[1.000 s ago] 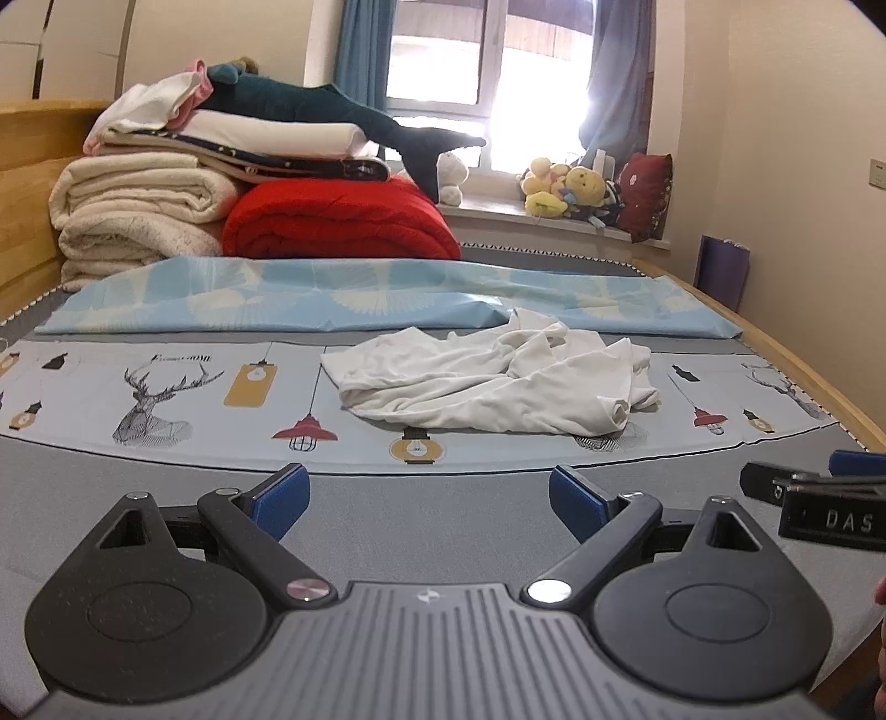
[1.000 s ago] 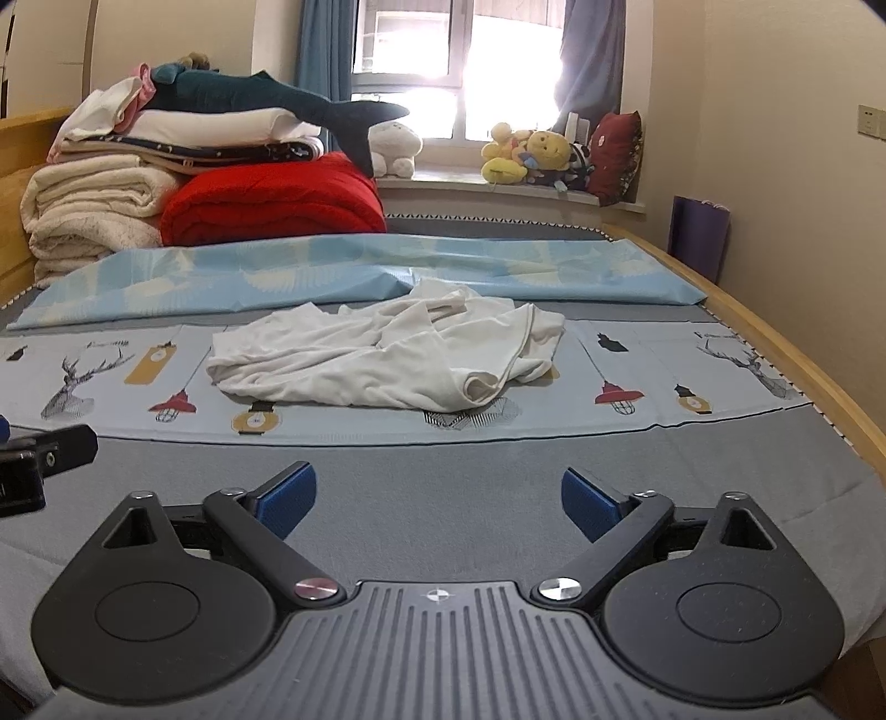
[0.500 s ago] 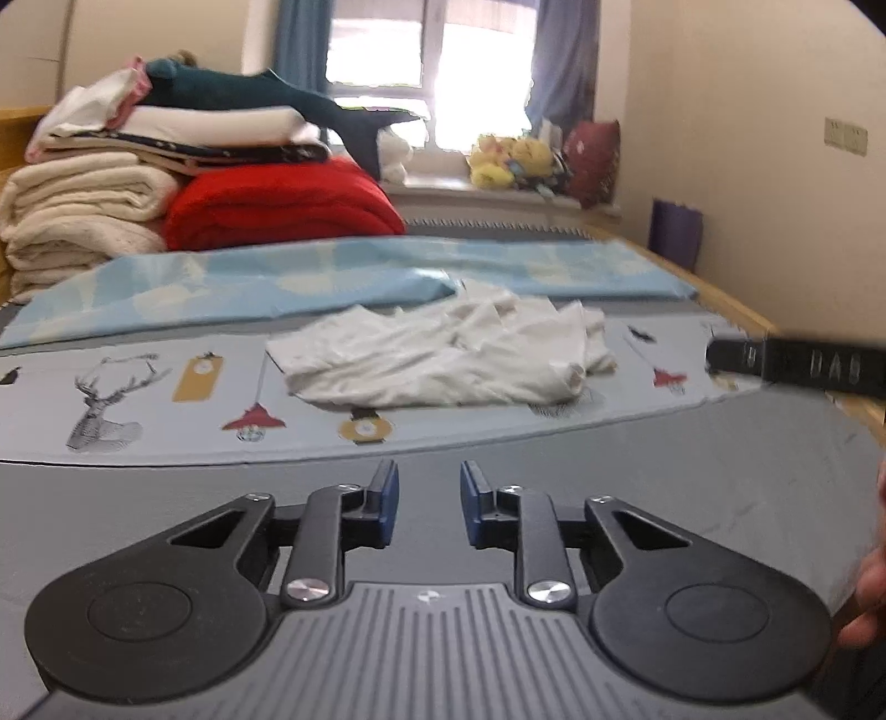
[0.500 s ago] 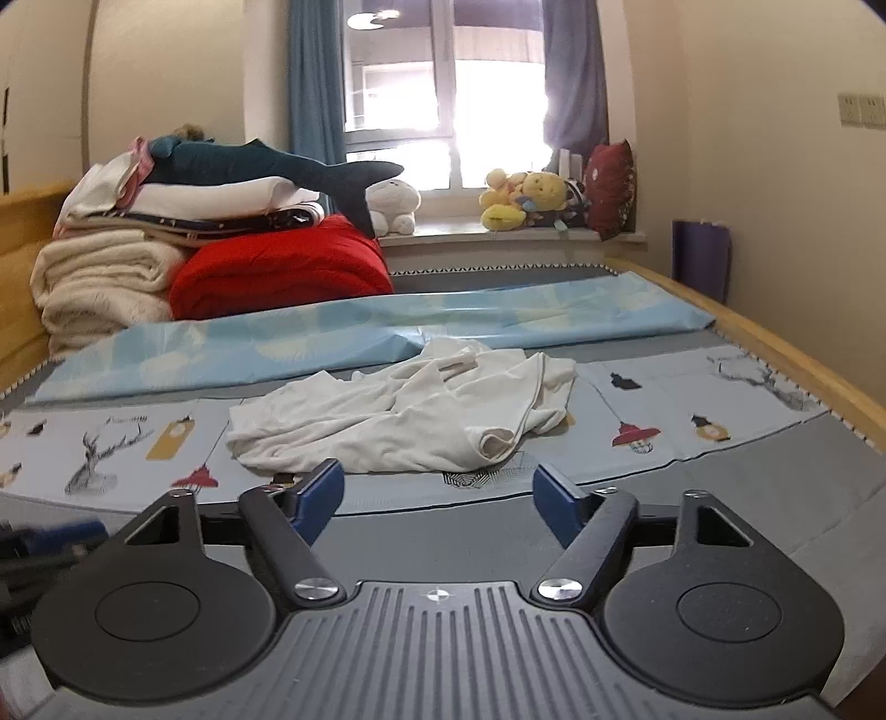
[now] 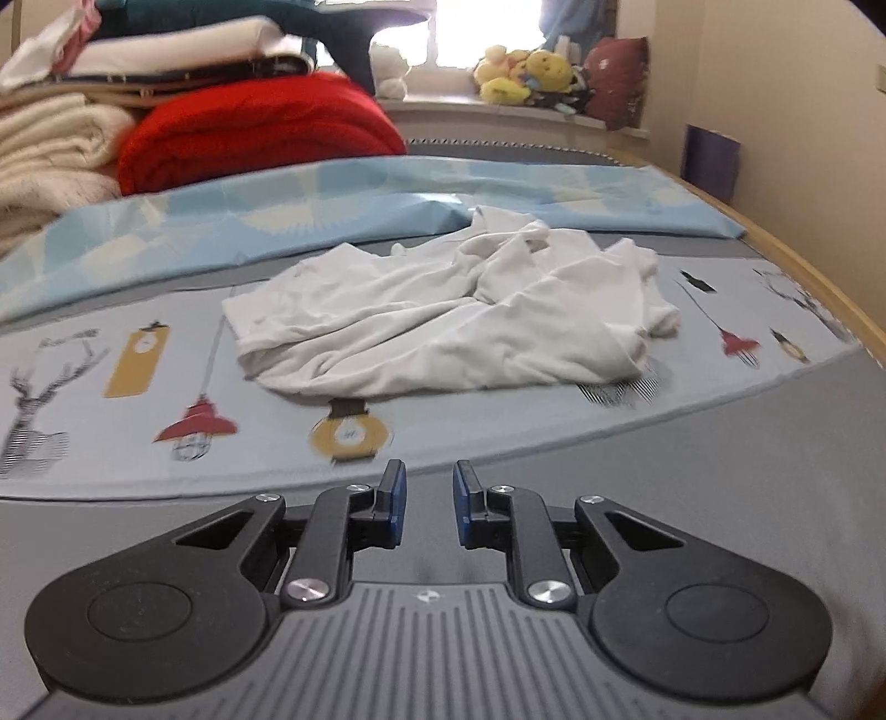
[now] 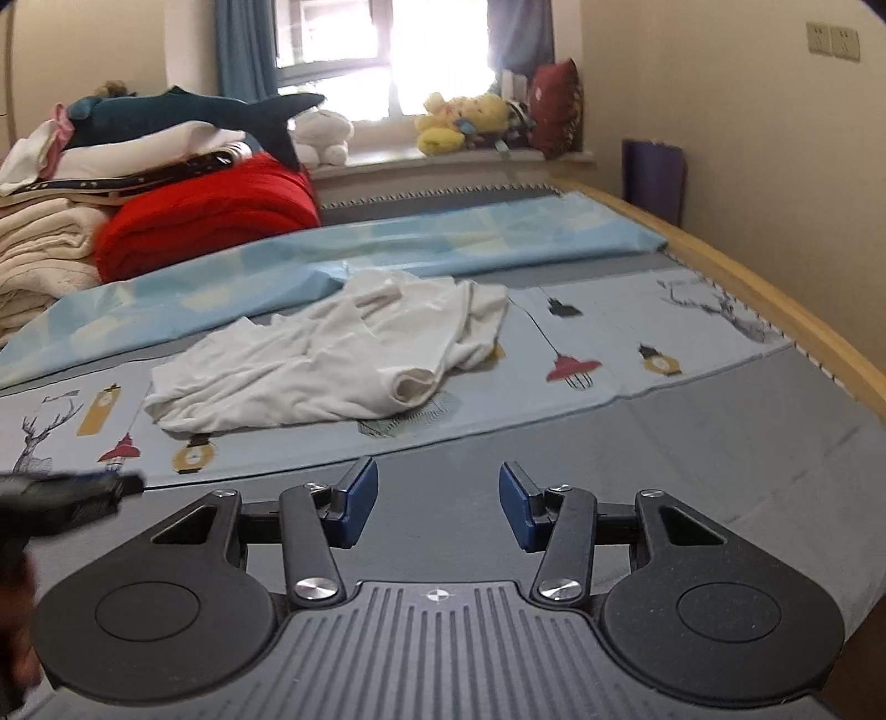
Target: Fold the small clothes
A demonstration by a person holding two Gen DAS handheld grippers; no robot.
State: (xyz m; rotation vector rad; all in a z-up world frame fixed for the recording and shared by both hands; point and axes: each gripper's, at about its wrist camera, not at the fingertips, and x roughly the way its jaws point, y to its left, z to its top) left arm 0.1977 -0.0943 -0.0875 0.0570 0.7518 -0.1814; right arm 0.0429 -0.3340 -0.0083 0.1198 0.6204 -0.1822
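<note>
Daylight pours through the window [image 6: 382, 50] beyond the bed's far edge, blown out to white glare that washes the sill. The bed [image 5: 692, 476] is evenly, softly lit with faint shadows. Fisheye distortion bends the bed's edges and darkens the corners. The left wrist view is slightly motion-blurred.

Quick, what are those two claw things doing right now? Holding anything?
Left gripper: fingers nearly together, just been closing, nothing between them.
Right gripper: fingers partly open, also closing, empty.
</note>
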